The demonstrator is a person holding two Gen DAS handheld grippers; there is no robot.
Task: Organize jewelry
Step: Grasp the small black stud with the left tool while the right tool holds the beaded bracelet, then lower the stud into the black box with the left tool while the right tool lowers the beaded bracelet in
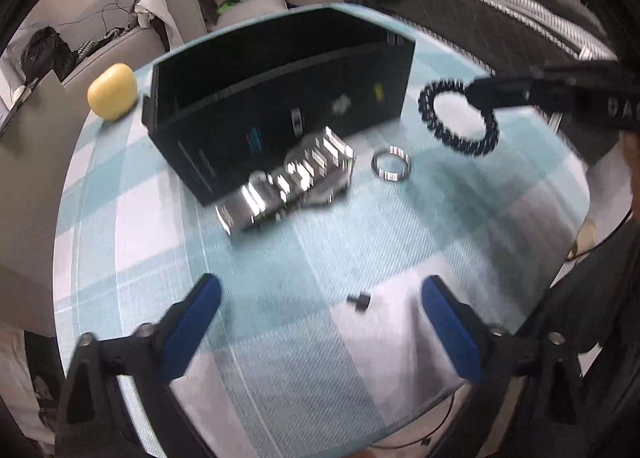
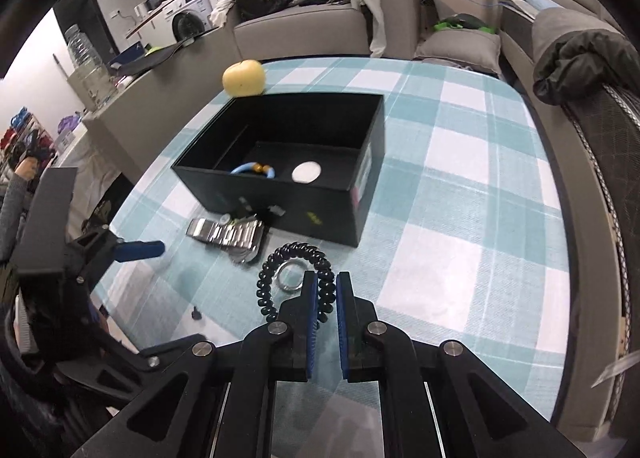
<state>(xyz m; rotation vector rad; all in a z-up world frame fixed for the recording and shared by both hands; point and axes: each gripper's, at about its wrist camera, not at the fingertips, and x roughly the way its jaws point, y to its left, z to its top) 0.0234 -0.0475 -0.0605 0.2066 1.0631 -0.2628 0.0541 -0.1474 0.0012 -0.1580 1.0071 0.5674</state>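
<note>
Above the checked surface (image 2: 460,162), a black coil bracelet (image 2: 276,270) is pinched in the right tongs (image 2: 327,294), clear of the cloth. The left tongs (image 1: 320,294) are spread wide, unloaded. Beside the black box (image 2: 360,194), a steel watch (image 1: 288,178) and silver ring (image 1: 391,164) are laid.

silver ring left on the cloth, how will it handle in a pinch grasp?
The silver ring lies flat and looks polished, so probably slippery and hard to get pads under. Likely rigid and light. If tipped on edge, it may roll across the checked tablecloth.

Soft indoor light; left view motion-blurred; fisheye edges dark, warped.
</note>
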